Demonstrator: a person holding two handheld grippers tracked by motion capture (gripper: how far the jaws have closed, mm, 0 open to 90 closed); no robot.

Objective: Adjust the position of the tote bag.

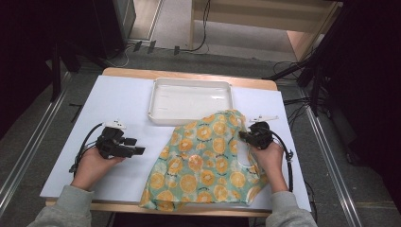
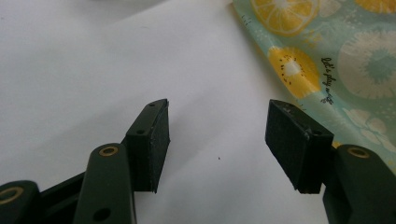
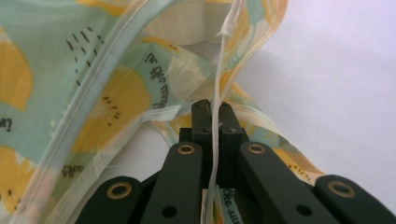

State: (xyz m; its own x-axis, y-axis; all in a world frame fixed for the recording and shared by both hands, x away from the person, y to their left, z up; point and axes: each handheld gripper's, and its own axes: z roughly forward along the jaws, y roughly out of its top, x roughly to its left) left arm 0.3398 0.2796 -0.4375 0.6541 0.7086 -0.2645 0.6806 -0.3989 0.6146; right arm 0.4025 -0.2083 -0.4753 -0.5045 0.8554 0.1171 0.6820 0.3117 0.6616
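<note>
The fruit-print cloth bag, mint green with orange slices, carries small cursive lettering beside the fruit, too small to read for certain, and it lies on the white surface with its near edge hanging over the front and its far tip just short of the white tray. The right tongs are clamped together on the bag's white drawstring and a fold of its rim, while the left tongs stand apart over bare surface just beside the bag's edge. Grey floor, cables and a pale wooden bench lie beyond.
</note>
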